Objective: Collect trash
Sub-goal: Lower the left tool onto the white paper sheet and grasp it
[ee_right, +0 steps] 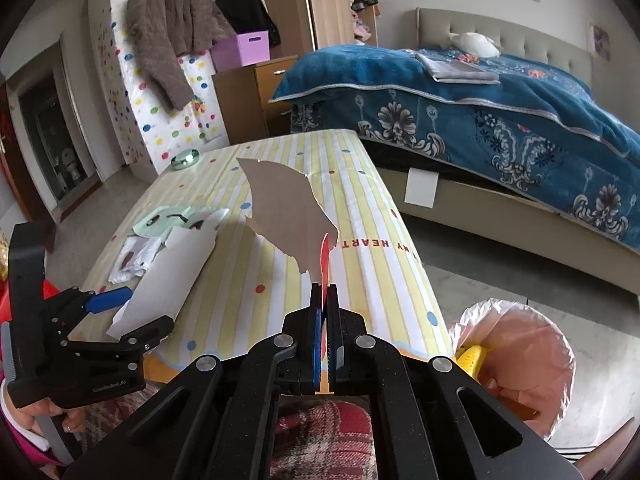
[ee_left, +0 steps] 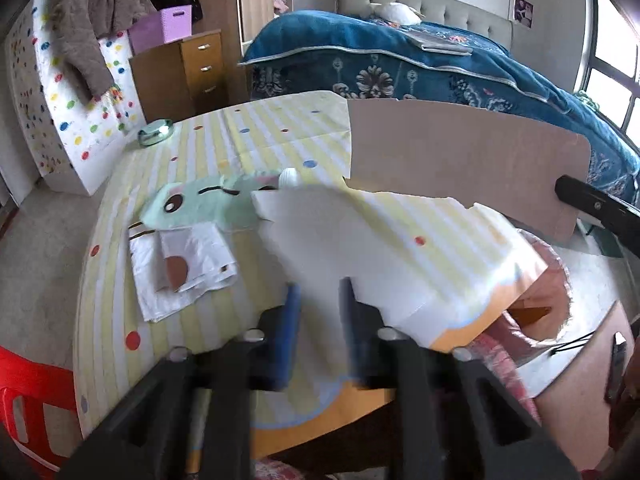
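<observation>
My right gripper (ee_right: 325,292) is shut on a torn brown cardboard piece (ee_right: 286,208) and holds it upright above the striped table (ee_right: 372,208); the same piece fills the upper right of the left wrist view (ee_left: 460,160). My left gripper (ee_left: 318,300) is open, its jaws around the edge of a white torn paper sheet (ee_left: 332,232), which also shows in the right wrist view (ee_right: 168,276). A crumpled white wrapper (ee_left: 184,268) lies on the table left of it. A bin lined with a pink bag (ee_right: 516,356) stands by the table's near right corner.
A green plush toy (ee_left: 200,200) lies on the table behind the wrapper. A green round tin (ee_left: 156,132) sits at the far left corner. A red plastic stool (ee_left: 28,392) stands at the left. A bed with a blue blanket (ee_right: 500,112) is beyond.
</observation>
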`<state>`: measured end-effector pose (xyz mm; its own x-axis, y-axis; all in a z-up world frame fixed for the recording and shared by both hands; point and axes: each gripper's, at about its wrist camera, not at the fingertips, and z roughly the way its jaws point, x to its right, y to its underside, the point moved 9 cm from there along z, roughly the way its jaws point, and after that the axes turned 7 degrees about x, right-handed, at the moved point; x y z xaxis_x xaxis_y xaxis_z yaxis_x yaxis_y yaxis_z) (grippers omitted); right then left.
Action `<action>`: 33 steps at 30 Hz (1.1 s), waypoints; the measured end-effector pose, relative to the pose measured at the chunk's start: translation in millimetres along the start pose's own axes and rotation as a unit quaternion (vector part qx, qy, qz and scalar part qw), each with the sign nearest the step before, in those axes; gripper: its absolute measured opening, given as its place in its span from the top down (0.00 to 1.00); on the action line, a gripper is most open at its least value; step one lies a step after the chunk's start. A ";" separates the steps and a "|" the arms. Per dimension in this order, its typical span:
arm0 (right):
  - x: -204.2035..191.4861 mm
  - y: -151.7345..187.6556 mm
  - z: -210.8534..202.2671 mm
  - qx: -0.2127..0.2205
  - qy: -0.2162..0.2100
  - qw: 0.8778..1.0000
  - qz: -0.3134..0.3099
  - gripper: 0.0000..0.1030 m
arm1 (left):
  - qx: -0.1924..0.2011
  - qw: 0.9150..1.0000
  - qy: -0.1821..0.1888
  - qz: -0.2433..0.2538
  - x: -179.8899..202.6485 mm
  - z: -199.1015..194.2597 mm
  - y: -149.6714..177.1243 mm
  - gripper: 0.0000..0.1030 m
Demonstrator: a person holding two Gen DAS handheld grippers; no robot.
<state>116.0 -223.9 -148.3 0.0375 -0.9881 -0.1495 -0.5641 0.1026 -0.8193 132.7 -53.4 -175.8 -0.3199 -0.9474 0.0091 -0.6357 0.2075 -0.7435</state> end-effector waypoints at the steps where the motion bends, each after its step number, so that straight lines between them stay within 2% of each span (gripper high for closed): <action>1: 0.9 -1.9 -2.5 0.006 0.001 1.000 0.002 0.99 | 0.005 1.000 0.004 -0.003 2.0 -1.2 -4.9 0.83; 2: 2.7 -6.6 -7.3 0.014 0.003 1.000 0.004 0.99 | 0.005 1.000 0.002 -0.001 2.6 0.0 -7.0 0.80; 3: 2.2 -7.3 -8.8 0.018 0.004 1.000 0.006 0.99 | 0.002 1.000 -0.008 0.000 2.2 3.3 -7.4 0.60; 4: 5.7 -13.3 -14.6 0.028 0.005 1.000 0.011 0.99 | 0.000 1.000 -0.025 -0.001 -0.2 6.6 -5.9 0.34; 5: 8.3 -17.0 -18.2 0.035 0.007 0.999 0.014 0.99 | 0.003 0.999 -0.031 -0.005 -1.3 7.5 -5.0 0.29; 9: 16.2 -22.8 -27.3 0.049 0.014 0.999 0.019 0.99 | -0.003 1.000 -0.027 -0.004 2.2 11.8 1.8 0.29; 13: 20.1 -19.1 -26.6 0.041 0.018 0.999 0.018 0.99 | -0.003 1.000 -0.021 -0.005 4.0 16.5 -1.8 0.29; 17: 25.4 -14.5 -15.7 0.022 0.034 0.999 0.002 0.99 | -0.012 1.000 -0.018 -0.008 9.4 24.8 -0.9 0.29; 21: 28.7 7.2 1.0 -0.013 0.032 0.999 0.006 0.99 | -0.016 1.000 -0.002 -0.002 25.7 28.9 2.2 0.29; 24: 26.1 20.2 11.3 -0.036 0.021 0.999 0.002 0.99 | -0.012 0.999 0.022 0.021 46.8 27.6 5.7 0.29; 27: 26.7 24.6 14.7 -0.040 0.014 0.999 0.001 0.99 | -0.004 0.998 0.045 0.054 69.2 25.4 8.1 0.29; 33: 34.4 22.9 9.2 -0.043 0.003 0.999 0.016 0.99 | -0.005 0.993 0.063 0.102 98.5 38.9 13.2 0.29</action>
<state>112.0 -254.5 -177.3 0.0137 -0.9851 -0.1714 -0.6341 0.1239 -0.7632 120.1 -153.5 -210.7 -0.5286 -0.8469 -0.0572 -0.5554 0.3960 -0.7312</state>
